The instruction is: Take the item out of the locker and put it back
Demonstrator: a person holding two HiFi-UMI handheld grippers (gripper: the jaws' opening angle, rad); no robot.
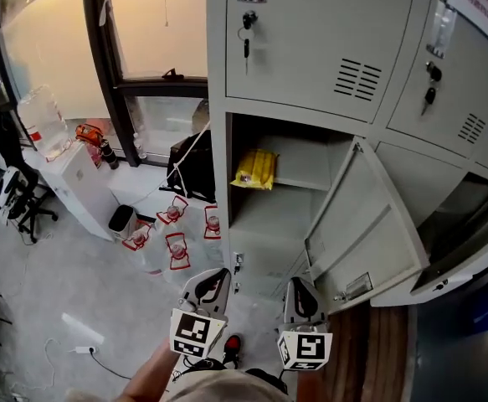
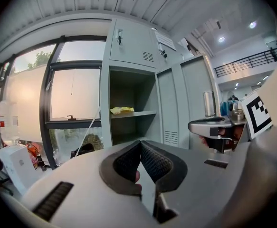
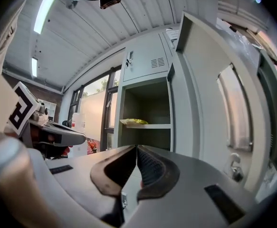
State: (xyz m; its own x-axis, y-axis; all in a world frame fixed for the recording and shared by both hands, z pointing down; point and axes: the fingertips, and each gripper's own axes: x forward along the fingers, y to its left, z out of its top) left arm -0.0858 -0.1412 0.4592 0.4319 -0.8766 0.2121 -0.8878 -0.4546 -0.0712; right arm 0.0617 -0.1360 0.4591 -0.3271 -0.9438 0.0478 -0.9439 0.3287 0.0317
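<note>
Yellow packet (image 1: 254, 170) looked light, soft and crinkly, probably slippery film; I'd have pinched a flat edge, not the puffy middle. It lay flat on the locker shelf (image 1: 304, 181), ahead of and above both grippers. Left gripper (image 1: 213, 283) and right gripper (image 1: 300, 296) both had jaws together, nothing between them, well short of it.

Locker (image 1: 310, 65): painted sheet metal as I see it, smooth, matt pale grey.
Door (image 1: 369, 233): the same matt grey metal on its inner face.
Packet (image 1: 254, 170): yellow crinkled film; I read a slight gloss.
Left gripper (image 2: 140, 144): smooth matt grey plastic shell; pads (image 2: 158, 163) dark and finely ribbed.
Right gripper (image 3: 136, 148): shell looks alike to me; its pads (image 3: 150, 167) dark, ribbed.
Floor (image 1: 76, 266): pale, mottled, dull.
Boards (image 1: 377, 350): brown wood, faint sheen.
</note>
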